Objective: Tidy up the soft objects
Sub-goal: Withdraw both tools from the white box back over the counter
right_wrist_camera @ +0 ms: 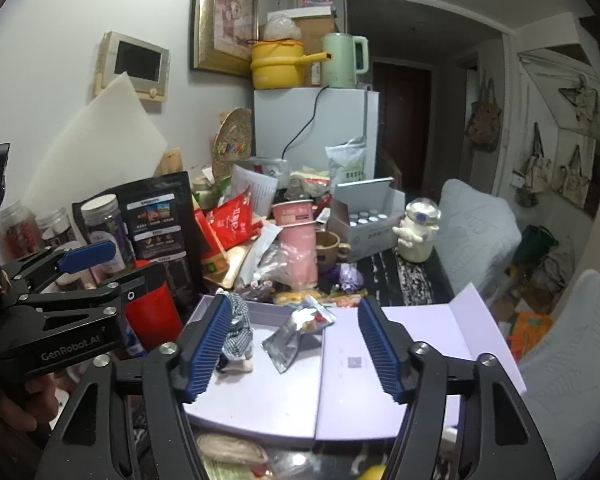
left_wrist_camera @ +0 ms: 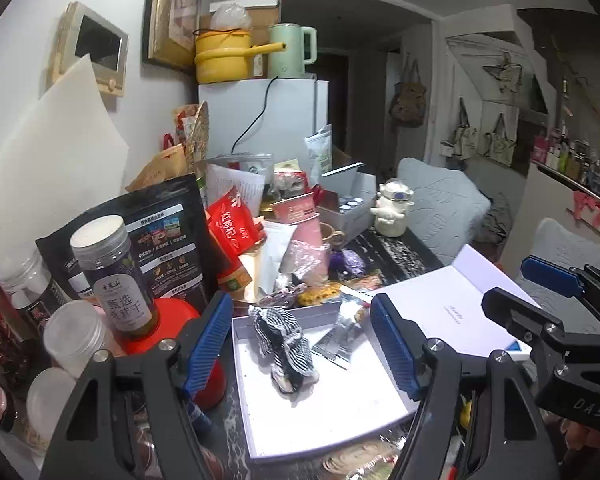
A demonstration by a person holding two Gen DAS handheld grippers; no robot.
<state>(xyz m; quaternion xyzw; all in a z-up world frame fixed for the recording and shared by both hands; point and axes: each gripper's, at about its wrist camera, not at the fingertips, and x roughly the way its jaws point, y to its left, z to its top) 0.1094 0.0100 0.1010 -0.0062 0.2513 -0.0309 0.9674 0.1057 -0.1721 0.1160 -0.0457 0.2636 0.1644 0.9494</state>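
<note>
A crumpled black-and-white checked cloth (left_wrist_camera: 286, 346) lies in an open white box (left_wrist_camera: 320, 412) on the cluttered table. A silver foil packet (left_wrist_camera: 340, 338) lies beside it in the box. My left gripper (left_wrist_camera: 302, 344) is open above the box, its blue pads either side of the cloth, not touching it. In the right wrist view the cloth (right_wrist_camera: 238, 330) sits by the left pad and the packet (right_wrist_camera: 296, 330) lies between the pads of my right gripper (right_wrist_camera: 294, 350), which is open and empty. The box (right_wrist_camera: 260, 400) has its lid (right_wrist_camera: 420, 344) folded open to the right.
A red can (left_wrist_camera: 172, 320), jars (left_wrist_camera: 112, 276) and a black pouch (left_wrist_camera: 160, 240) crowd the left. Snack bags, a pink cup (left_wrist_camera: 304, 224) and a white figurine jar (left_wrist_camera: 392, 210) stand behind the box. A grey cushioned chair (right_wrist_camera: 476, 236) is at the right.
</note>
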